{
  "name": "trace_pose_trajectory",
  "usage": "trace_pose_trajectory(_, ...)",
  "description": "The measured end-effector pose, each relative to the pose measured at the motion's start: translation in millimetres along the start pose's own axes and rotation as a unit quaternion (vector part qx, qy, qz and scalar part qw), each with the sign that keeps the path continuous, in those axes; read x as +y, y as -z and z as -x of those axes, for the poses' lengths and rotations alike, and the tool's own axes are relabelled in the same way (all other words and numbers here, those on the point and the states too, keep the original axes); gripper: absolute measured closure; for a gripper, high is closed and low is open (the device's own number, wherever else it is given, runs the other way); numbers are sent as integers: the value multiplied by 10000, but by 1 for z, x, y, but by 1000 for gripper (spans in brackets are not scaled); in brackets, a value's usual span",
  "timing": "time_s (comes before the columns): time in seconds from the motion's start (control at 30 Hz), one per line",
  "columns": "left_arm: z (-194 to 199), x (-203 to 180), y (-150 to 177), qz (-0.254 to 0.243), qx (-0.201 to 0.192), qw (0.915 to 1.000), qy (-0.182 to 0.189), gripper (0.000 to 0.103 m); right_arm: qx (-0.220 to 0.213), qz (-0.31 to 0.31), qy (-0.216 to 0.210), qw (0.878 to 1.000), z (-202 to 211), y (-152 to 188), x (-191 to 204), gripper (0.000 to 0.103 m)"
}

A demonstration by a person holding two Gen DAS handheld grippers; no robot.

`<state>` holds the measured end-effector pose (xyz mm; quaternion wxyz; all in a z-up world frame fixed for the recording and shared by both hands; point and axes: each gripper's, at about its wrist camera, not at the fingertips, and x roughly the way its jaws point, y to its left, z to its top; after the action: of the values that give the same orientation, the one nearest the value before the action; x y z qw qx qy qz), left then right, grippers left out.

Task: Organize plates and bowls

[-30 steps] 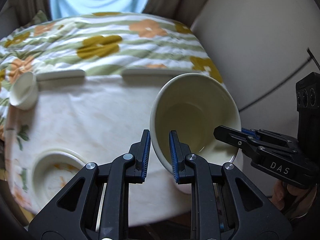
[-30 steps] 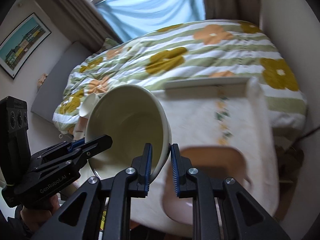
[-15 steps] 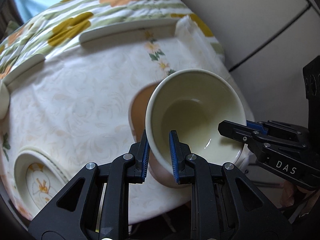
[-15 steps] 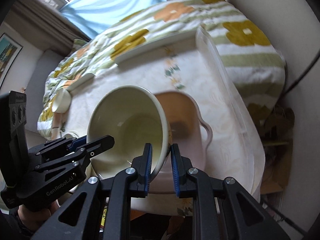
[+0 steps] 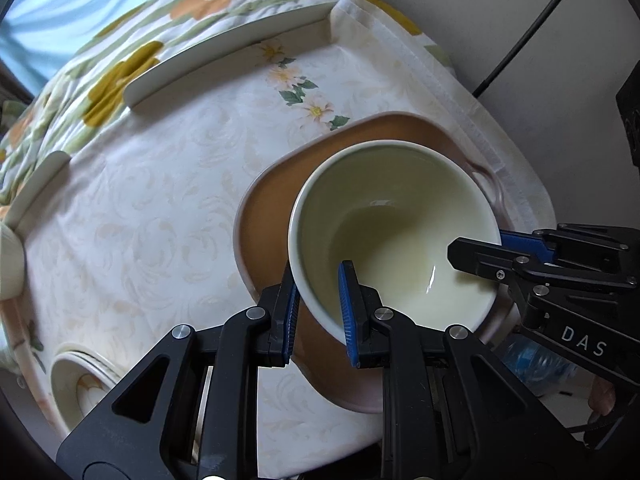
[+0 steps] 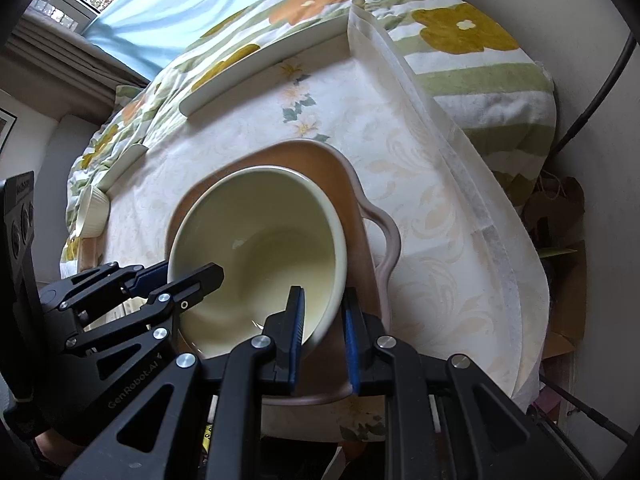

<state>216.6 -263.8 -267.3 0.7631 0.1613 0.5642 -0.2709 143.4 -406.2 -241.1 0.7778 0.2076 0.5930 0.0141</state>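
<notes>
Left hand-held gripper [image 5: 318, 312] pinches the near rim of the cream bowl [image 5: 394, 236], one blue pad outside the wall, one inside. Right hand-held gripper [image 6: 322, 330] pinches the same bowl [image 6: 260, 252] at the opposite rim, again with the wall between its pads; in the left wrist view it [image 5: 480, 254] reaches in from the right edge, and in the right wrist view the left one [image 6: 176, 276] comes in from the left. Bowl is empty, glossy inside, tilted, and sits over the brown handled dish [image 5: 272, 216]; whether its base touches the dish can't be told. The dish [image 6: 360, 216] has a pale rim and a looped handle on its right side, and rests on the table [image 5: 160, 184] covered by a cream floral cloth. Near left corner of the table holds a small stack of plates with a flower print [image 5: 86, 384]. Far edge carries two flat white plates [image 5: 224, 54] lying along it, and a small ribbed white cup [image 6: 94, 212] at the left end. Behind the table is a bed [image 6: 460, 32] with a green-striped cover with orange and mustard flowers, then a light blue curtain [image 6: 168, 4] at the window. A black cable [image 5: 532, 28] runs down the wall on the right.
</notes>
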Motion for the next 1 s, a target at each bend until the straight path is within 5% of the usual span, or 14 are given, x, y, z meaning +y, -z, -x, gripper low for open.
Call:
trace_pose_trajectory(0.57,-3,-3,-1,-72,-18,9998,-201,86,-33,129,94,9999,2,4,6,86)
trace_pose_trajectory(1.0,35,-6,3,84,-383,9984,-400,85,-365,541,155,9977,41,14,15,86)
